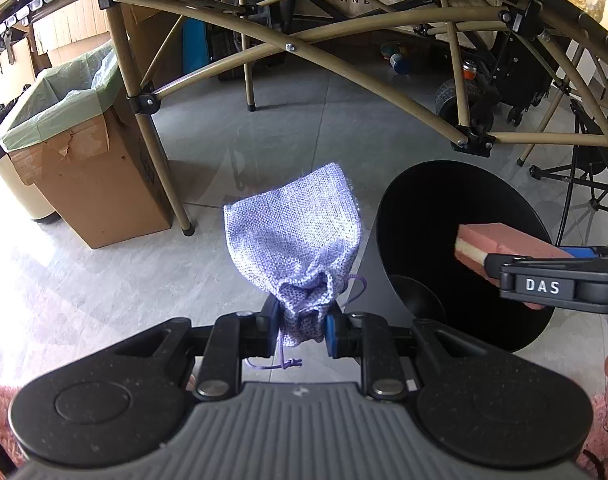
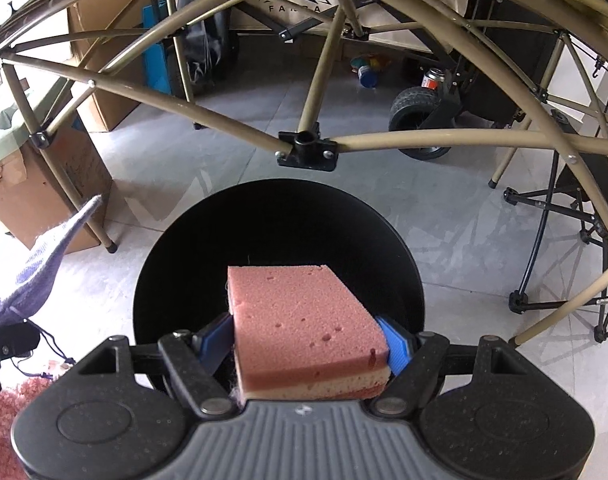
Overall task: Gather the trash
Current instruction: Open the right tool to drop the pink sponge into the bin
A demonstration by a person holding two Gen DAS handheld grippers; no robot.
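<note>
The black bin (image 2: pixel 280 240), just ahead of the right gripper (image 2: pixel 308 336), shows only darkness inside; what it holds cannot be told. The pink sponge (image 2: pixel 300 316) hides the bin's near rim. In the left wrist view, the left gripper (image 1: pixel 302 330) covers the purple pouch (image 1: pixel 296 240)'s gathered neck, and the right edge cuts off the right gripper's body. Small cans far beyond are too blurred to name.
</note>
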